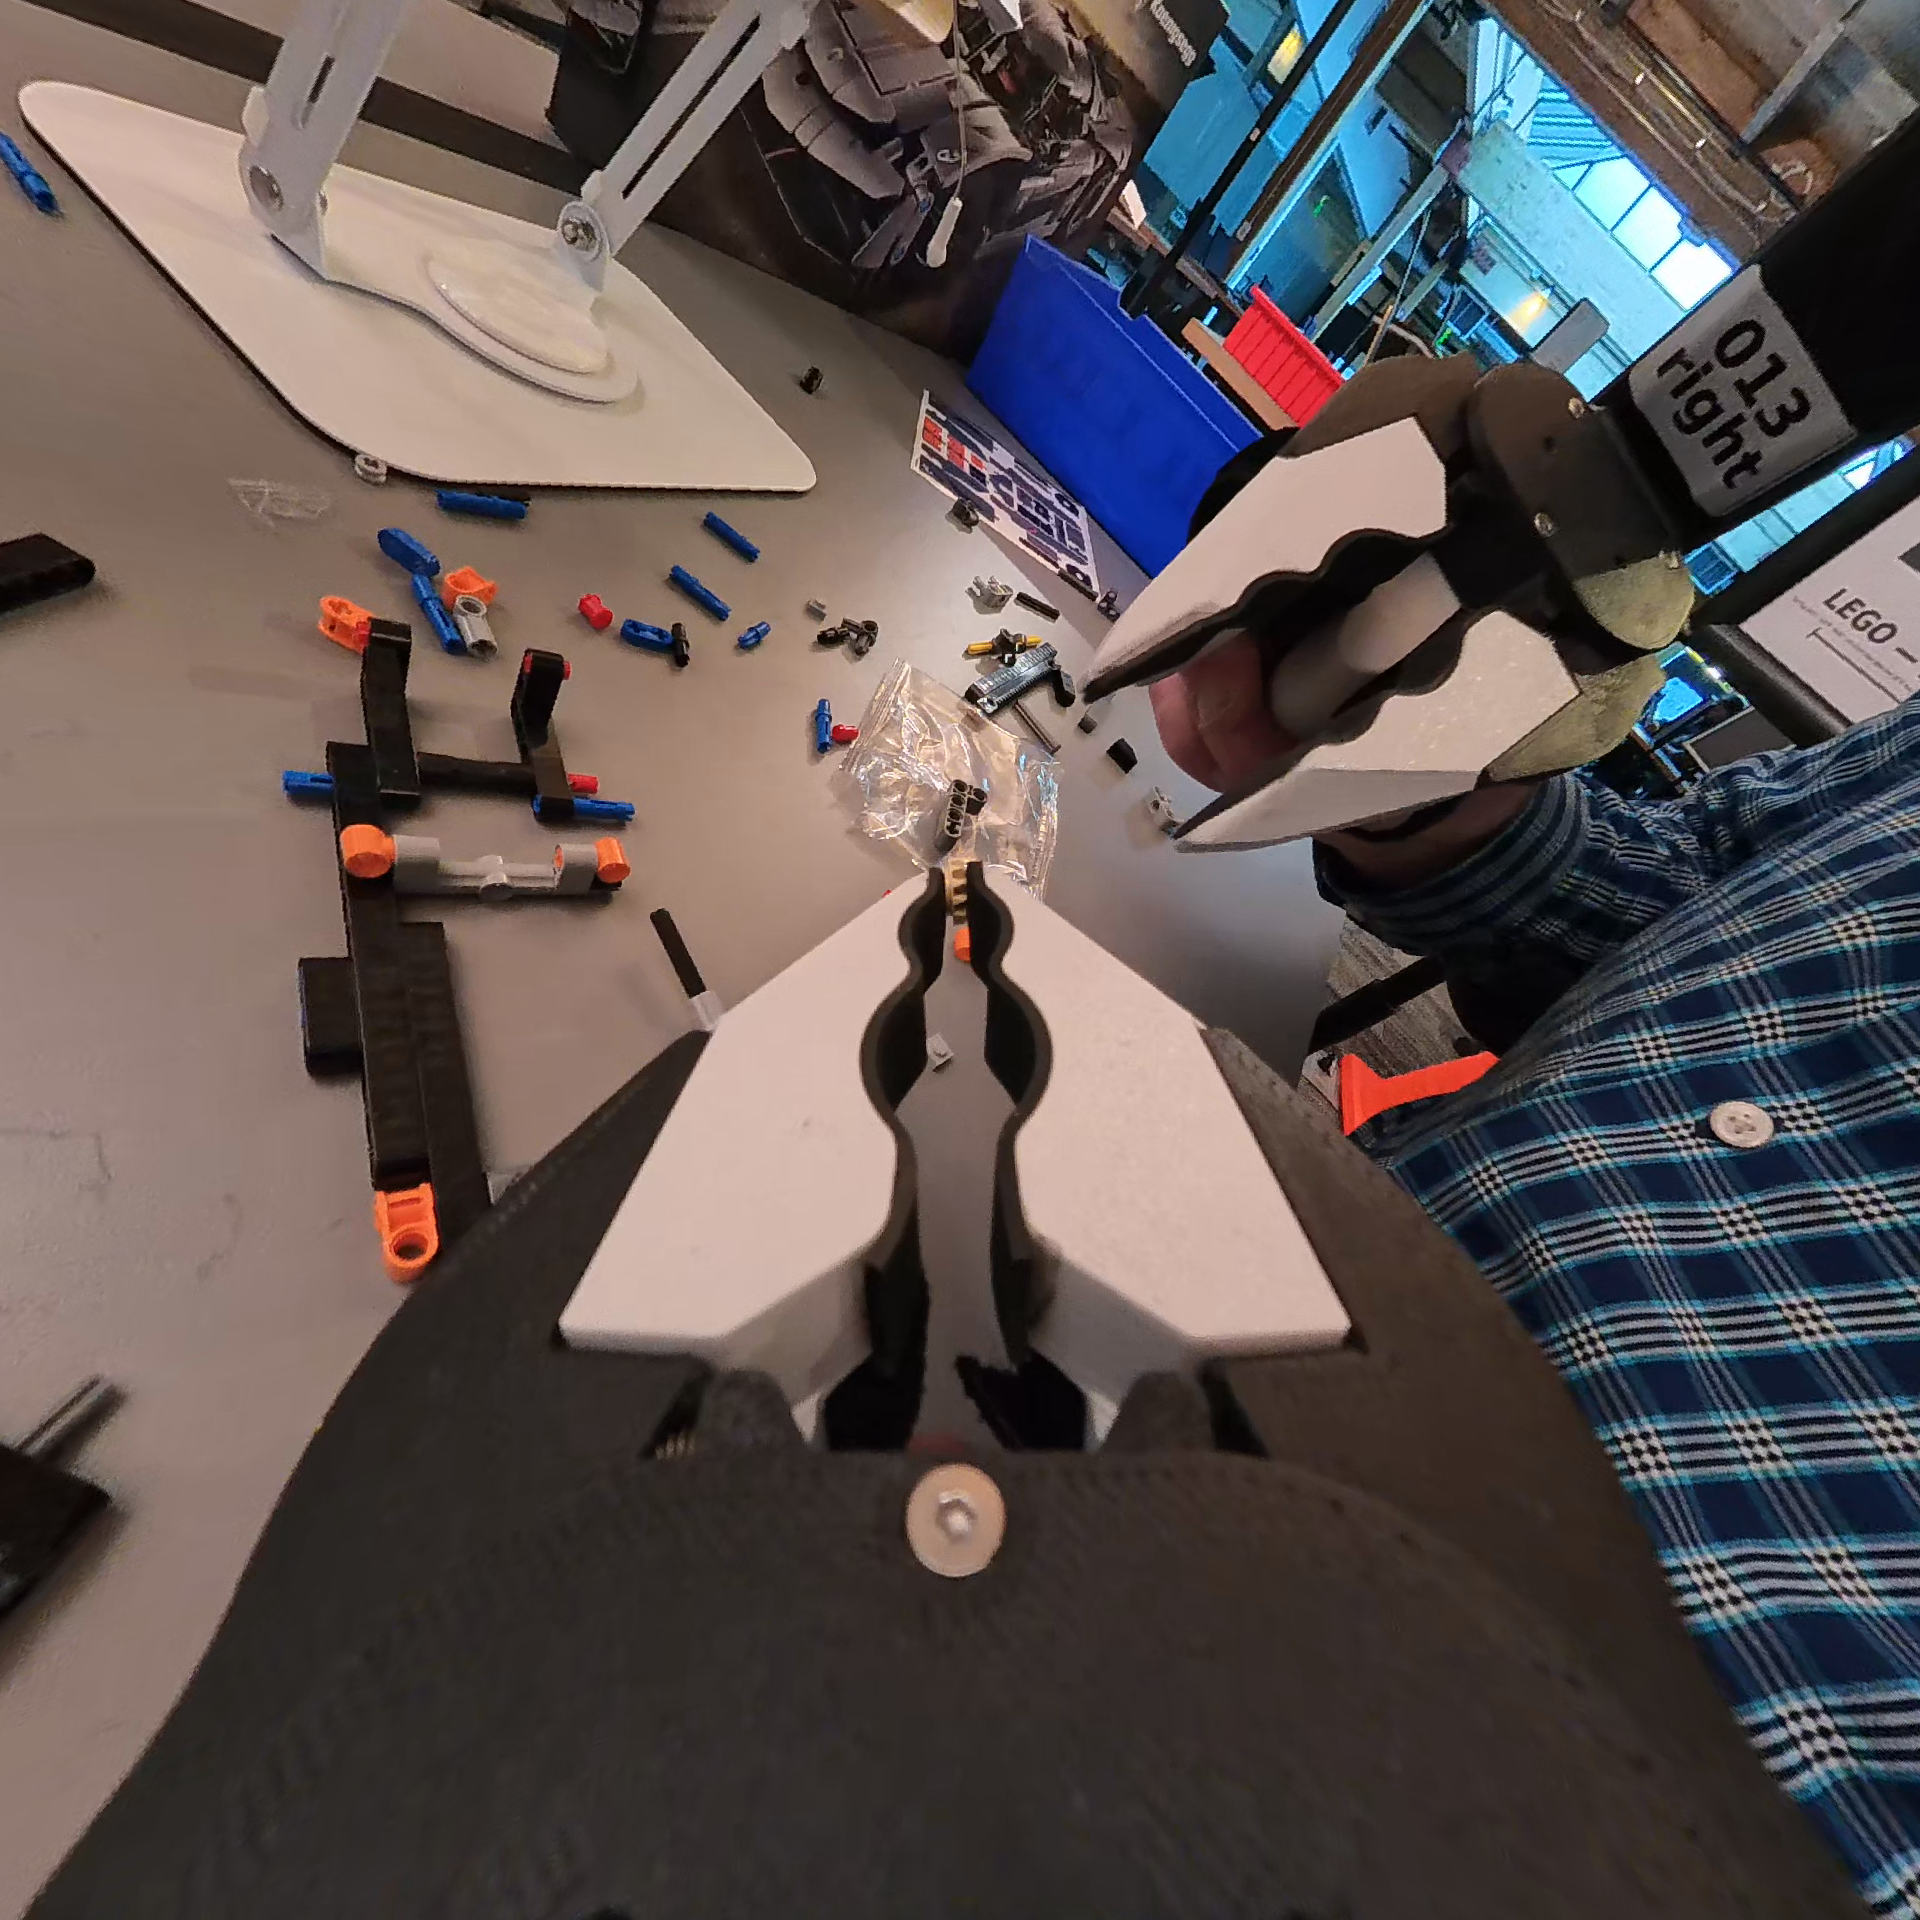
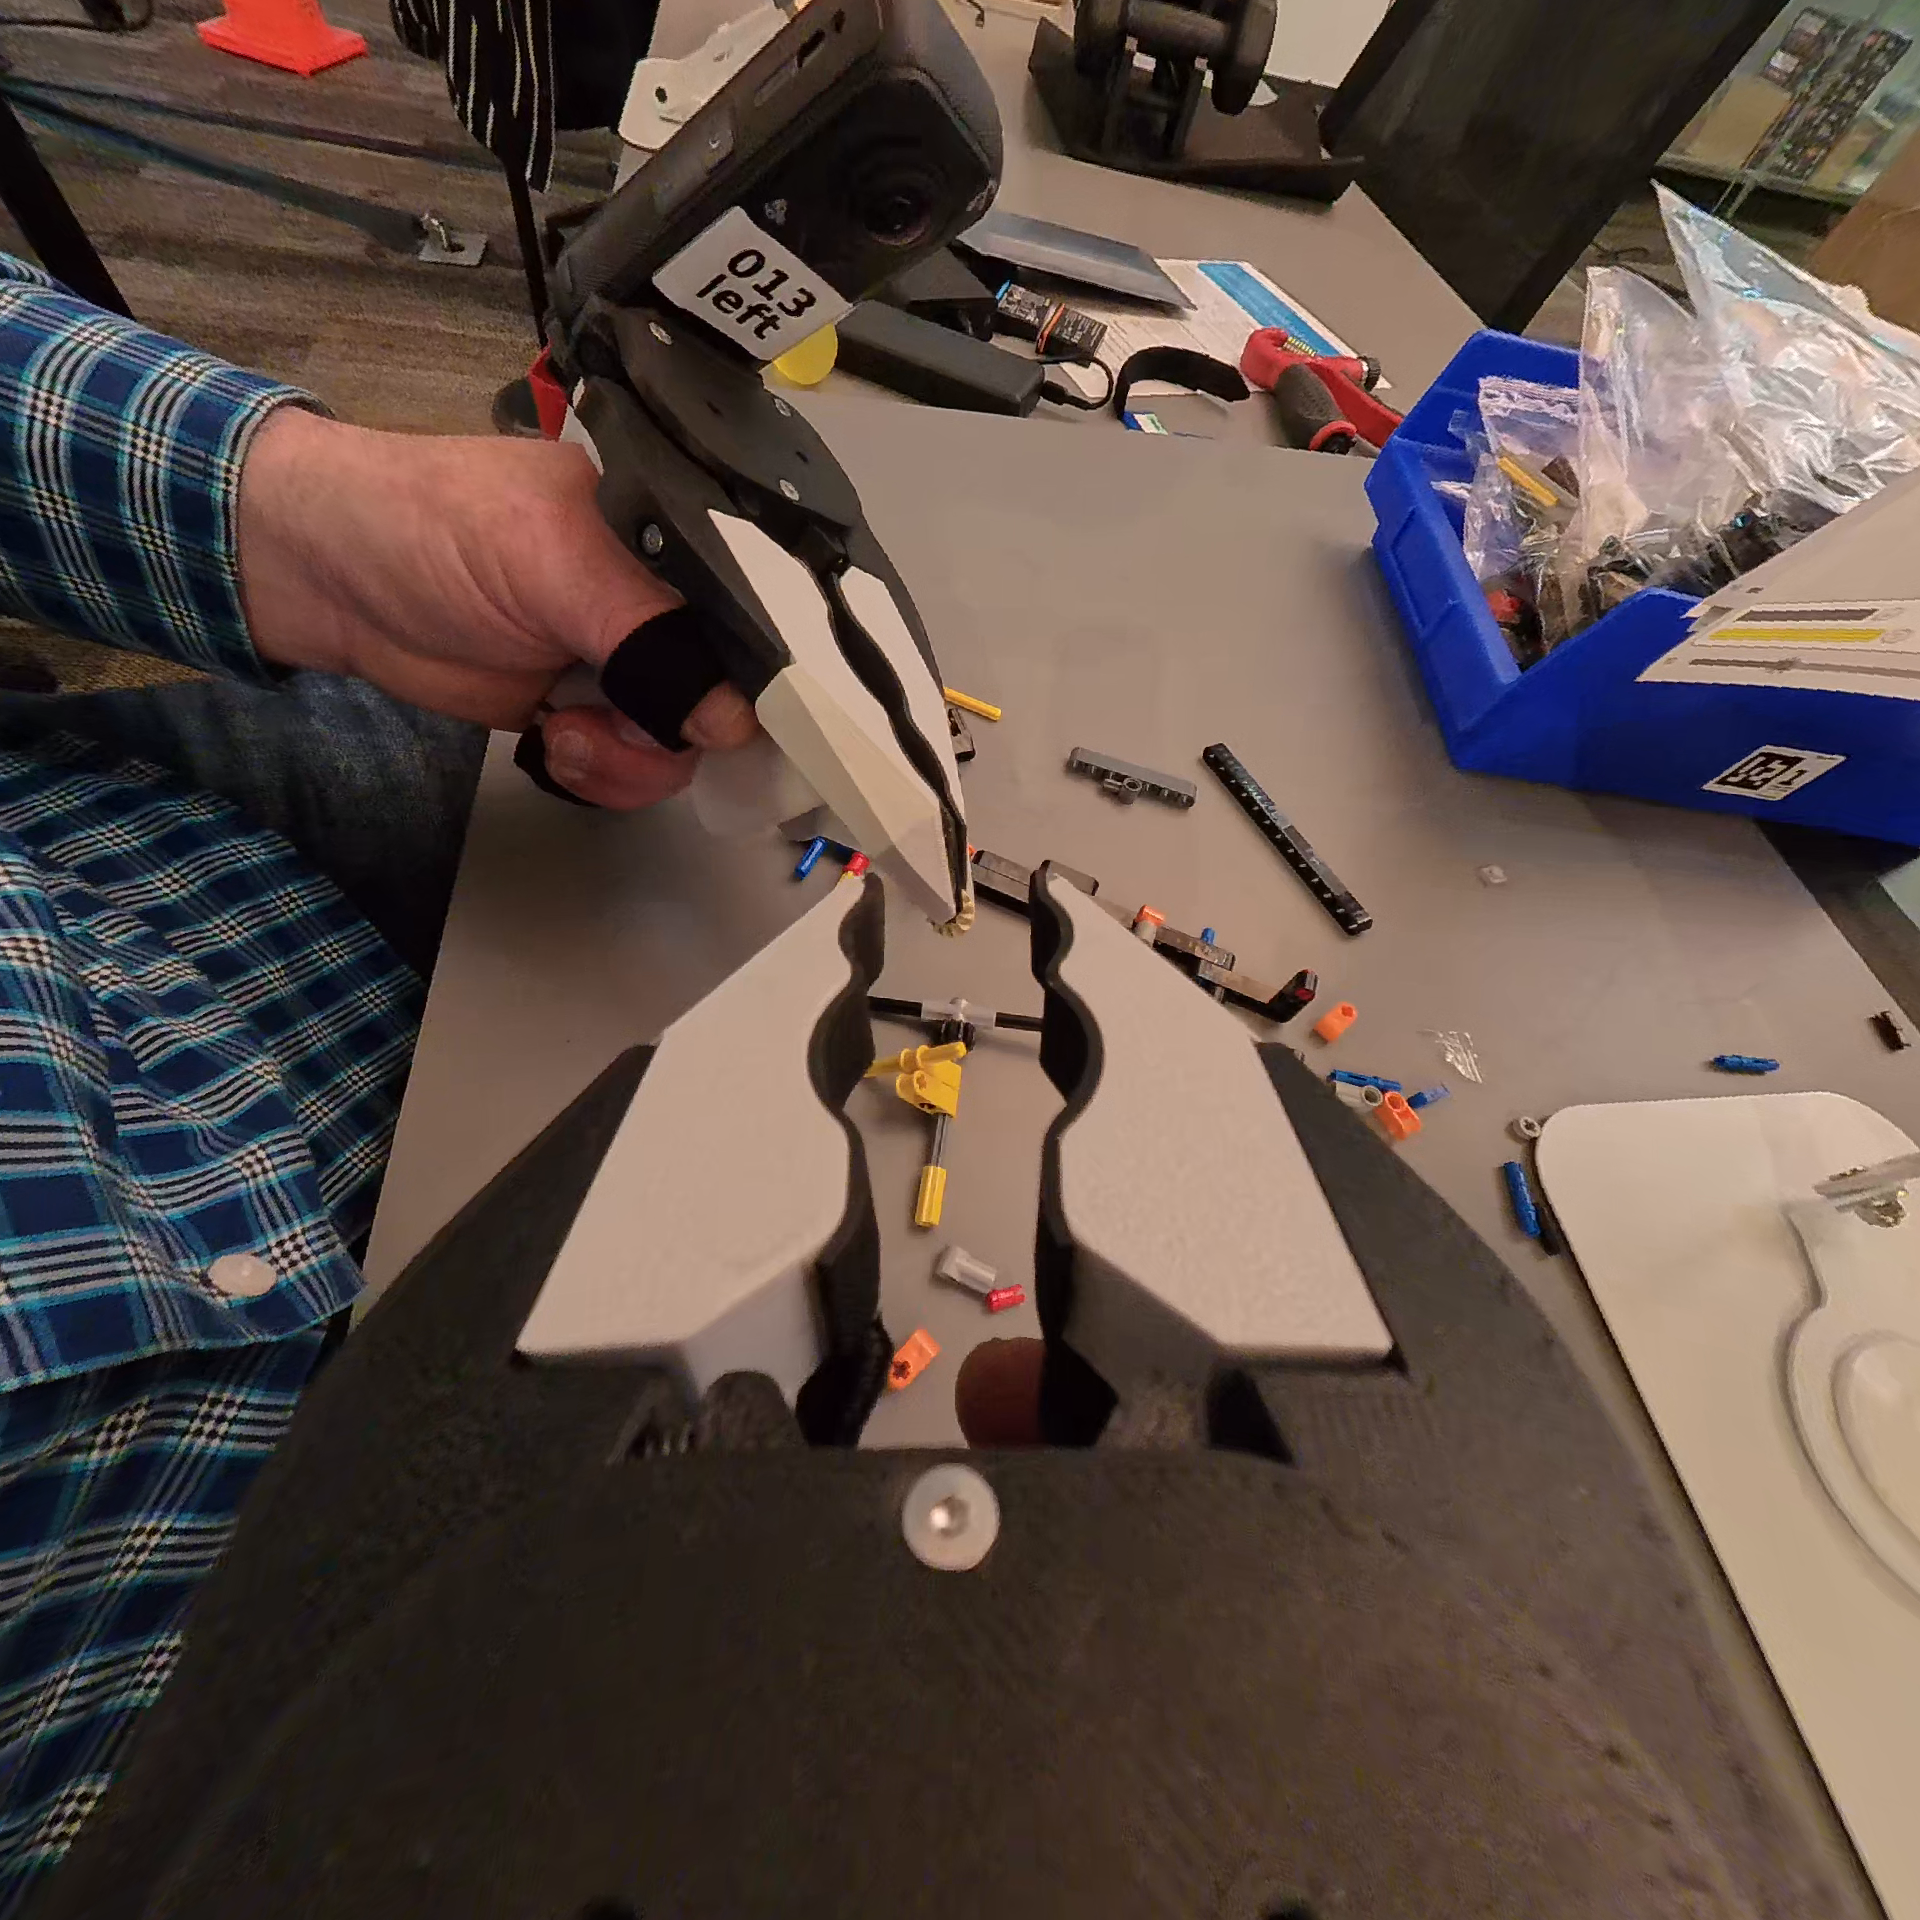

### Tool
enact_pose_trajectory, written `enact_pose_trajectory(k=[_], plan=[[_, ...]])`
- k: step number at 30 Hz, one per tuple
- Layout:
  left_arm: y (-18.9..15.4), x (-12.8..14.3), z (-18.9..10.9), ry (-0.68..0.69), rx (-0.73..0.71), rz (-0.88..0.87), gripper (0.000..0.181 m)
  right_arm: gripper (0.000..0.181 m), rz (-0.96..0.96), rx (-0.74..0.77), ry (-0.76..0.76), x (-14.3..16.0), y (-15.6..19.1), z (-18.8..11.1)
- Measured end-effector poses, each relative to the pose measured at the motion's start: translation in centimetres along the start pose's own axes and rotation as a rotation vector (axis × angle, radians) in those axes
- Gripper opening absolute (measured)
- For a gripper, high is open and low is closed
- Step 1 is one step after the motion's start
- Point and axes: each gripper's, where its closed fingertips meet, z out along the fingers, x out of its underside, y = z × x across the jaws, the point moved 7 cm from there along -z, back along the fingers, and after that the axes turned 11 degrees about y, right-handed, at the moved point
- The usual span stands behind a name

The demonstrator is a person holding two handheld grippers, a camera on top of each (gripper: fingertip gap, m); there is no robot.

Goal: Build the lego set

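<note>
Grey matte tabletop [image 2: 1143,582] takes up most of both views, kinda scuffed in spots. Past its far edge in the left wrist view there's a big open workshop-looking space with tall windows [image 1: 1652,223] throwing bluish daylight, plus dark framing and shelving in front of them. Right wrist view is lit warmer. Off the table's edge there you can see grey patterned carpet [image 2: 260,156] with an orange cone-shaped thing [image 2: 281,31] sitting on it, and a dark panel [image 2: 1538,145] standing at the table's far side.
</note>
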Motion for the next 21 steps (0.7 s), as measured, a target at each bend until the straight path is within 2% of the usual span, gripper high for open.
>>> enact_pose_trajectory(k=[21], plan=[[-0.86, -0.72, -0.63, -0.022, 0.000, 0.019, 0.001, 0.030, -0.020, 0.008, 0.009, 0.07, 0.15, 0.16]])
